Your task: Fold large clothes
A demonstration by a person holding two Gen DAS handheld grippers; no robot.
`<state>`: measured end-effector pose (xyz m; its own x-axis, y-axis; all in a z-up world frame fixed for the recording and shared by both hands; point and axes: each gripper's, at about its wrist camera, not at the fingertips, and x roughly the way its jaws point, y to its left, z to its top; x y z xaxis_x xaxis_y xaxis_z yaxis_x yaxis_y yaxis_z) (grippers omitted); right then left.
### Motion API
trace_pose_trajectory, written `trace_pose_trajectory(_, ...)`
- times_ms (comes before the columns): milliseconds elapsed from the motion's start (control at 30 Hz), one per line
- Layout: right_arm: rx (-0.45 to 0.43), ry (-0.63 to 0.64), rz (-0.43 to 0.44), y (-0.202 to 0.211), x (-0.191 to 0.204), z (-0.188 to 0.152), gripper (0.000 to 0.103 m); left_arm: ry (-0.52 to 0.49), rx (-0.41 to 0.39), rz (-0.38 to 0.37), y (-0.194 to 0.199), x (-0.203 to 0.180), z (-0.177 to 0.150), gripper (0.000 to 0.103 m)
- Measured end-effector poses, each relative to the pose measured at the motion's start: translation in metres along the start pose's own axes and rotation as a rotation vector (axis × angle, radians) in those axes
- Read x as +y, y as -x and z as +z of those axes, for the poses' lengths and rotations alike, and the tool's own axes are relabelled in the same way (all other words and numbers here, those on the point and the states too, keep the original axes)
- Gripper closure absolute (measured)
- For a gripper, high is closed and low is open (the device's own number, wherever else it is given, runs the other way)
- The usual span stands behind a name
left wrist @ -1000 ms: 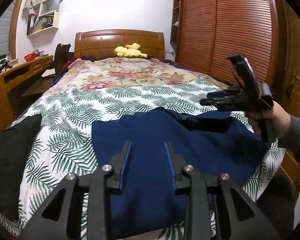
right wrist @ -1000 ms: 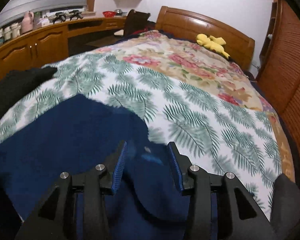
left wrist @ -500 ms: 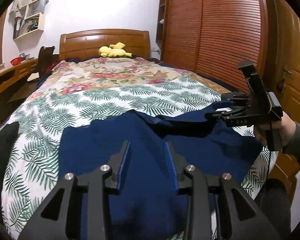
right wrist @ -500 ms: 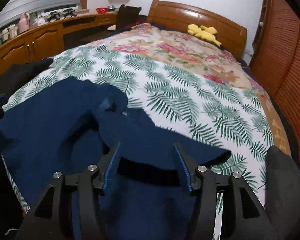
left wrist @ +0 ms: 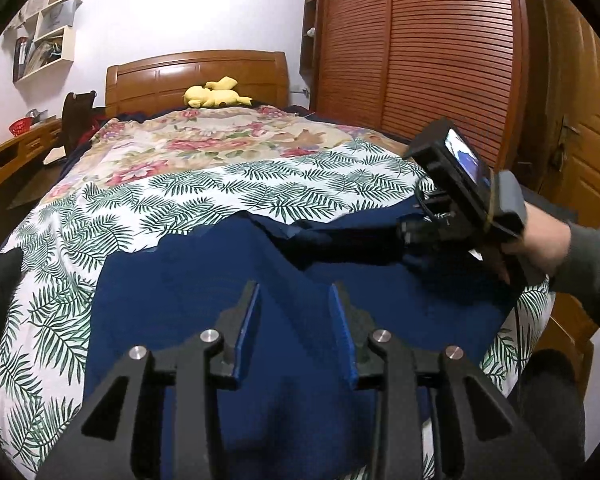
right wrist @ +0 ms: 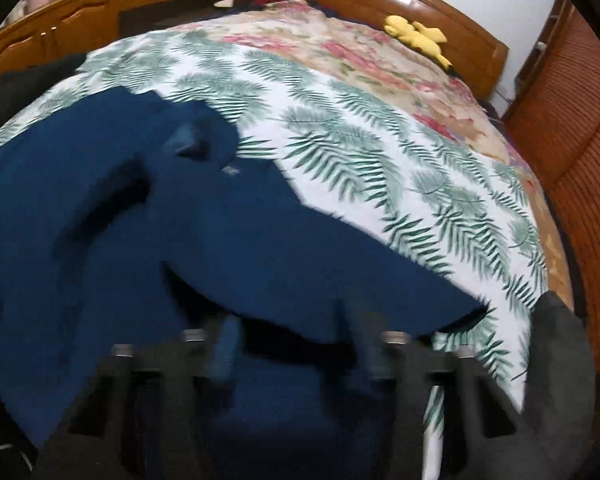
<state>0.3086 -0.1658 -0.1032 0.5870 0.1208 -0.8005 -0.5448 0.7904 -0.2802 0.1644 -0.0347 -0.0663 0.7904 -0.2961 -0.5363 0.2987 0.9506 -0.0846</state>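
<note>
L wrist view: navy garment [left wrist: 204, 300] spread flat on bed [left wrist: 228, 184], near end, over the fern-print cover. L gripper [left wrist: 294, 332] hangs just above the cloth, jaws part open, nothing between the pads, cloth only seen behind the gap. R gripper [left wrist: 410, 236] at right, held by a hand [left wrist: 540, 244] w/ grey sleeve [left wrist: 592, 264]; its tips sit at a lifted fold of the garment, fold stretched toward mid. Tips dark, grip itself hard to read here. Yellow plush [left wrist: 216, 98] by headboard [left wrist: 196, 76]; slatted wardrobe [left wrist: 420, 60] at right.

R wrist view: blurred. Garment [right wrist: 148, 216] fills lower left, one flap raised and drawn toward the R gripper [right wrist: 296, 344]. Jaws have just been closing, w/ the flap's edge between them; blur shows fingers [right wrist: 228, 344] apart, can't tell if pads press the cloth yet. Plush [right wrist: 416, 36] far end, desk [right wrist: 80, 4] top left, dark cloth [right wrist: 560, 360] at right edge.
</note>
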Motion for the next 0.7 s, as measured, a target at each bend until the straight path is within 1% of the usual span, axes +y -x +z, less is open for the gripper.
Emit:
trace_pose_trajectory(33,-0.005,0.009,-0.005,-0.002,-0.005,0.005,0.100,0.000,0.003,0.001,0.000,0.000,0.000,0.069)
trace_pose_trajectory(67,-0.009,0.014,-0.006,-0.004,-0.009,0.010,0.101,0.001,0.005,0.001,0.000,0.000,-0.001,0.069)
trace_pose_trajectory(133,-0.015,-0.002,-0.026,-0.008,-0.022,0.023,0.102,0.003,0.010,-0.002,0.001,0.001,-0.002,0.069)
trace_pose_trajectory(267,-0.063,-0.054,-0.071,-0.009,-0.044,0.051,0.102,0.004,0.010,-0.007,0.003,0.005,-0.003,0.069)
trace_pose_trajectory(400,-0.066,-0.077,-0.118,-0.016,-0.052,0.072,0.102,0.007,0.017,-0.008,0.003,0.007,-0.003,0.069)
trace_pose_trajectory(500,-0.089,-0.101,-0.149,-0.017,-0.059,0.083,0.102,0.008,0.013,-0.010,0.005,0.008,-0.004,0.069)
trace_pose_trajectory(533,-0.091,-0.112,-0.149,-0.017,-0.061,0.087,0.100,0.008,0.014,-0.009,0.005,0.008,-0.004,0.069)
trace_pose_trajectory(567,-0.090,-0.128,-0.159,-0.016,-0.065,0.090,0.089,0.007,0.015,-0.009,0.005,0.009,-0.004,0.069)
trace_pose_trajectory(600,-0.094,-0.138,-0.170,-0.015,-0.068,0.092,0.084,0.007,0.015,-0.008,0.005,0.009,-0.005,0.069)
trace_pose_trajectory(667,-0.119,-0.166,-0.166,-0.007,-0.076,0.095,0.064,0.009,0.015,-0.007,0.005,0.010,-0.005,0.069)
trace_pose_trajectory(700,-0.127,-0.178,-0.157,-0.004,-0.079,0.096,0.061,0.010,0.015,-0.007,0.006,0.011,-0.005,0.069)
